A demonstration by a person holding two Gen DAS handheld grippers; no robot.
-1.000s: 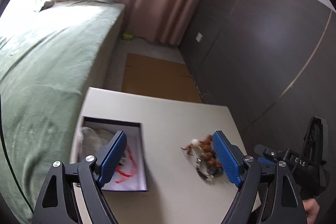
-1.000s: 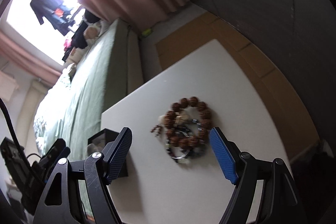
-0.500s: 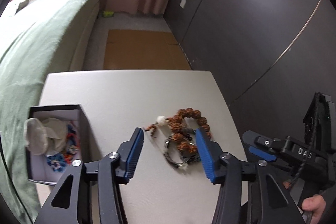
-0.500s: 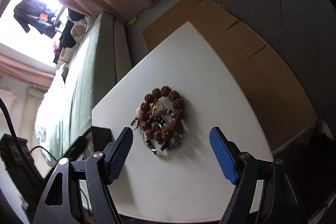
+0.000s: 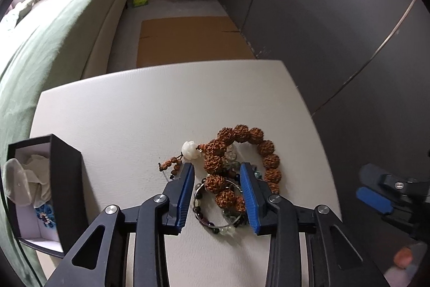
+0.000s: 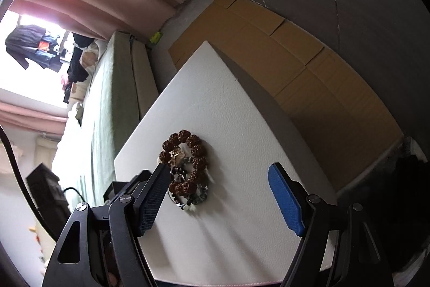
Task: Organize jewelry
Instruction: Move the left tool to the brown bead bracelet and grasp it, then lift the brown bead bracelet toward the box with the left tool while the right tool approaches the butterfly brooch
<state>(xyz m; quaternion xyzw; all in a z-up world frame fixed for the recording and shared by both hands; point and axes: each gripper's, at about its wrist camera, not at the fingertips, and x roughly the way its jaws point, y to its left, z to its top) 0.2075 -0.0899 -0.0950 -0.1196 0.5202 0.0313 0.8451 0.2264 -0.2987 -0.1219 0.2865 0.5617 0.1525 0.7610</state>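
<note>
Closing in on the jewelry pile: left hand-held gripper lowered over the tangle, blue ribbed pads straddling the near part of the brown bead bracelet and the thin bangle, jaws just narrowed yet apparently not pressing on anything, so nothing gripped yet. Right hand-held gripper held wide open and empty above the bench, the pile just ahead of its left pad. Step in hand, by judgement: the pickup of one piece; next move calls for a final squeeze on a single strand, then a lift clear of the tangle and a carry to the box.

Just left of the left hand-held gripper: open black box, stiff card, white lining, crumpled tissue and a blue flower trinket inside. Ahead of the pads: knobbly seed-like beads in a ring, a smooth white carved bead, small glassy dark and clear beads on wire. Beyond: matte, pale, faintly grained bench top; farther, flat cardboard on the floor, a green-covered bed, pink curtain.
</note>
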